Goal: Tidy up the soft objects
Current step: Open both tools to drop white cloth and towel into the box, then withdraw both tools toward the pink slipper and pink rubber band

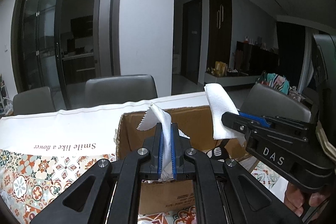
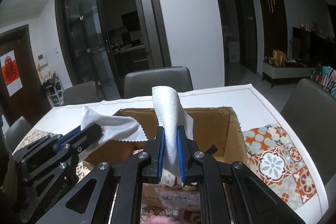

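Observation:
My left gripper point(image 1: 167, 129) is shut on a thin white cloth with a zigzag edge point(image 1: 156, 120) and holds it above the open cardboard box point(image 1: 134, 140). My right gripper point(image 2: 170, 131) is shut on a white textured cloth point(image 2: 168, 110), also over the box point(image 2: 235, 131). The right gripper point(image 1: 233, 119) with its cloth point(image 1: 219, 112) shows at the right of the left wrist view. The left gripper point(image 2: 92, 129) with its cloth point(image 2: 113, 127) shows at the left of the right wrist view. Soft items lie inside the box, mostly hidden.
The box stands on a table with a patterned tile cloth point(image 2: 277, 161) and white border point(image 1: 63, 129). Grey chairs point(image 1: 120, 87) stand along the far edge and one chair point(image 2: 310, 98) at the right. A pink fluffy item point(image 2: 159, 219) lies at the near edge.

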A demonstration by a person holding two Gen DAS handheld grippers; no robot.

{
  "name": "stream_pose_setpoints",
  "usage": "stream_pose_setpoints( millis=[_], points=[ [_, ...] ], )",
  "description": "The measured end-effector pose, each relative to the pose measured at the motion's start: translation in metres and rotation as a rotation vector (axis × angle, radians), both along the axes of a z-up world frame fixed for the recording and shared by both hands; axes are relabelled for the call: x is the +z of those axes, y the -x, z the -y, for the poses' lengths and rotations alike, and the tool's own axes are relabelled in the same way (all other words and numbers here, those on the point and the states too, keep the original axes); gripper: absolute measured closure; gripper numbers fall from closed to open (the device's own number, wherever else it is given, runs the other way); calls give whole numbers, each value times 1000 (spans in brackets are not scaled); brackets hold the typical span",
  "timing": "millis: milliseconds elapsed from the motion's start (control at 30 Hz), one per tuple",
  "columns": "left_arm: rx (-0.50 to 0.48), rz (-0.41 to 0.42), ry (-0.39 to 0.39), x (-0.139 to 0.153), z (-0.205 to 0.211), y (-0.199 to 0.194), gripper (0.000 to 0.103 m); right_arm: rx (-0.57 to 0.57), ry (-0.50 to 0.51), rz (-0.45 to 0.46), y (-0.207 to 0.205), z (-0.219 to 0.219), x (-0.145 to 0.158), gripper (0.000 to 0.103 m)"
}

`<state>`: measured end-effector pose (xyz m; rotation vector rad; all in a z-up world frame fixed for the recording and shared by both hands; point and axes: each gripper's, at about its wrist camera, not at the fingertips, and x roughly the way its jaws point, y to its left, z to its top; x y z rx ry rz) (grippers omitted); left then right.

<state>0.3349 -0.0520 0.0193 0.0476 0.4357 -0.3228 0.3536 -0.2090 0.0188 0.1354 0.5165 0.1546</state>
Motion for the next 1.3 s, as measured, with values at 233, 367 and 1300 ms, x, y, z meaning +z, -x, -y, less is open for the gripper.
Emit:
stream_pose_setpoints(
  millis=[233,367,1300],
  points=[
    [-14,-29,-14,-8,3,-7,84,21,-9,-42,-18,1,-9,80],
    [-5,-29,-18,-9,3,-6,79,17,-5,-43,-22,2,-13,64],
    [11,53,-57,13,10,67,68,-53,17,17,55,16,9,64]
  ],
)
